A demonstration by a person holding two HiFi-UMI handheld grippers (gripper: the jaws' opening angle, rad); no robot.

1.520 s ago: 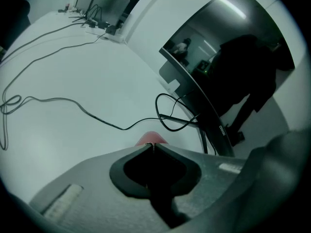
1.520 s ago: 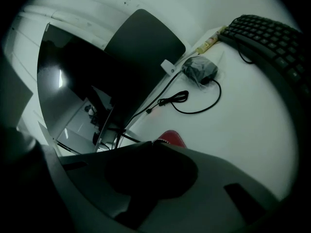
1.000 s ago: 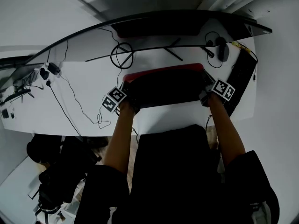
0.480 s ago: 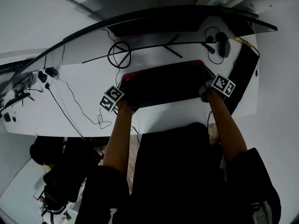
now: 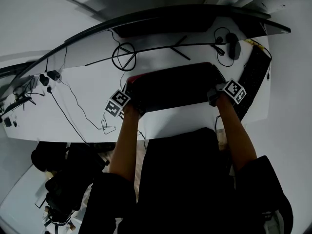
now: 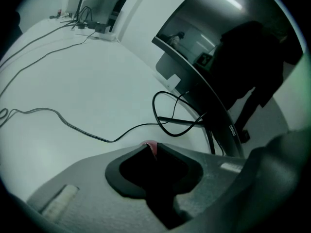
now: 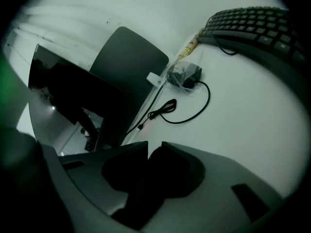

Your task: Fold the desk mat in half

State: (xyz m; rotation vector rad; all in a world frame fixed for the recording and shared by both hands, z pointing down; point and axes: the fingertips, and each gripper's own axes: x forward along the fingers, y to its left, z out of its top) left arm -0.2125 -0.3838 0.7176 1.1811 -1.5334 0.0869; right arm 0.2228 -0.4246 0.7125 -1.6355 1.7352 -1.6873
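Observation:
The desk mat (image 5: 170, 87) lies folded on the white desk (image 5: 87, 82), black side up, with a sliver of its red side (image 5: 132, 77) showing at the far left corner. My left gripper (image 5: 131, 92) is at the mat's left end. In the left gripper view (image 6: 151, 148) its jaws have just been opening, and the mat's pink-red edge (image 6: 149, 144) still fills the narrow slit between the tips. My right gripper (image 5: 213, 95) is at the mat's right end. Its jaws (image 7: 154, 149) have also just been opening, and white desk shows through the gap between the tips.
A wide curved monitor (image 5: 185, 21) stands along the back of the desk. A black keyboard (image 5: 253, 79) lies at the right edge with a mouse (image 5: 233, 50) beyond it. A coiled cable (image 5: 126, 57) lies behind the mat, and another cable (image 5: 78, 106) trails across the left half.
The red strip along the mat's far edge has shrunk to a sliver at the left corner as the black layer came over it. The right gripper rolled a little.

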